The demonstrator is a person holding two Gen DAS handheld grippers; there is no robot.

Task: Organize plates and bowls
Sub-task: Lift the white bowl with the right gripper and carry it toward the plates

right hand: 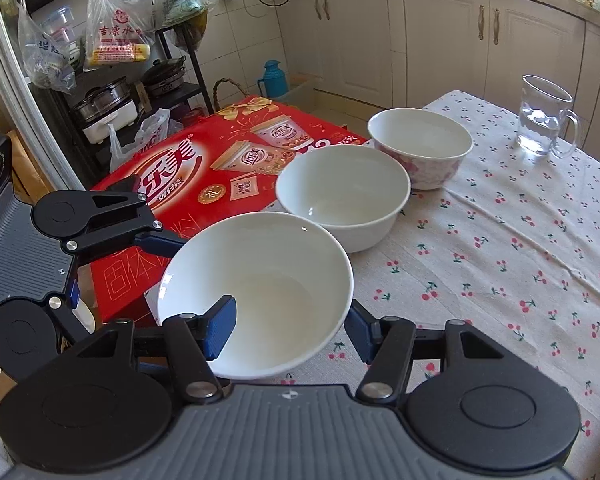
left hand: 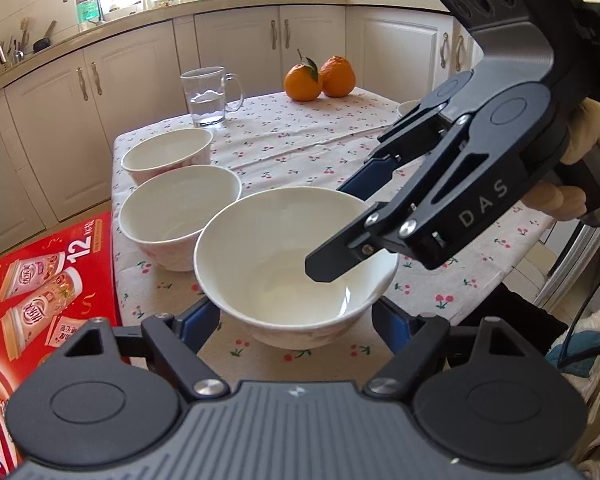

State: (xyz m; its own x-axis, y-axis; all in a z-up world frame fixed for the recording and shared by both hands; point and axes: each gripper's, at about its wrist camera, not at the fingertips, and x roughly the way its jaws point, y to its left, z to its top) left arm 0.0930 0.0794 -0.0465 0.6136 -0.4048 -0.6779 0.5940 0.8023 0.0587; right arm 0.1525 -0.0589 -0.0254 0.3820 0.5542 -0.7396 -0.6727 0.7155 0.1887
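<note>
A large plain white ceramic bowl (right hand: 268,280) sits at the near corner of the counter (right hand: 500,260), which is draped in a pale cherry-print cloth. In the right wrist view its left side reaches out past the cloth's edge, over a red printed carton (right hand: 204,176) that lies lower, just beside the counter. Whether the bowl's base touches the cloth cannot be told.

The right tool (right hand: 290,332) is clamped on the bowl's near rim, one blue pad inside the wall and the other outside. The left tool (left hand: 296,320) straddles the bowl lower down, a blue pad set against the outer wall on each side.

The bowl is glossy, wide at the mouth and narrow at the foot, and holds nothing.

Behind it a smaller plain white bowl (right hand: 340,196) and a white bowl with pink flowers on its outside (right hand: 420,148) run in a line along the same edge, each just beside the next. To their right the cloth lies open and wrinkled. A clear glass mug of water (right hand: 540,120) and two oranges (left hand: 320,78) stand near the counter's far edge, well apart from the bowls, with a strip of floor before white kitchen cabinets (left hand: 240,40)
</note>
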